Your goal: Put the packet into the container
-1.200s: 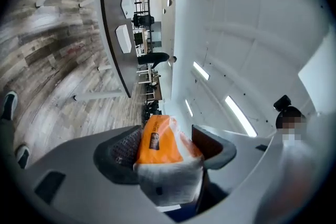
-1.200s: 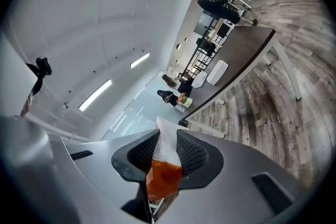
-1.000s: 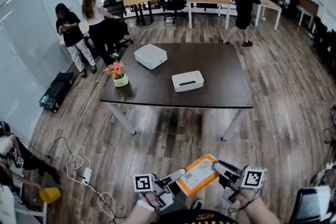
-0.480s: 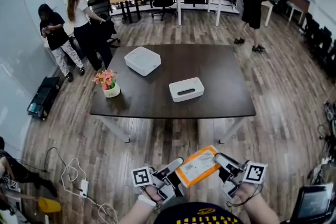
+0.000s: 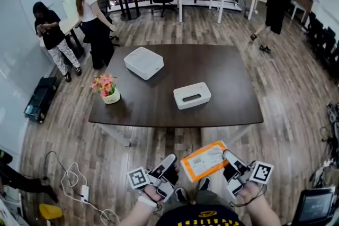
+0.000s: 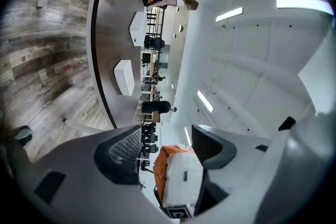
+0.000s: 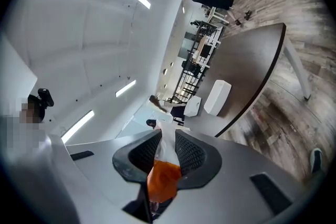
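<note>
The packet [image 5: 204, 160], orange with a white label, hangs low in the head view above the wooden floor, short of the dark table [image 5: 228, 77]. My right gripper [image 5: 229, 165] is shut on its right edge; the right gripper view shows the packet [image 7: 164, 178] pinched between the pads, and the jaws have just been closing on it. My left gripper [image 5: 172, 171] stands open just left of the packet, apart from it. In the left gripper view the packet [image 6: 181, 181] shows beyond the wide-open left gripper [image 6: 167, 136]. A white container with a slotted lid [image 5: 192, 95] lies on the table's near half.
A larger white square box [image 5: 143, 62] and a flower pot [image 5: 107, 87] also stand on the table. Two people [image 5: 92, 18] stand at the far left, another walks at the back right [image 5: 276, 5]. Cables [image 5: 79, 177] lie on the floor at lower left.
The left gripper has come off the packet's left edge and now stands open beside it. Both grippers and the packet have moved nearer the table. The person at the back has walked right.
</note>
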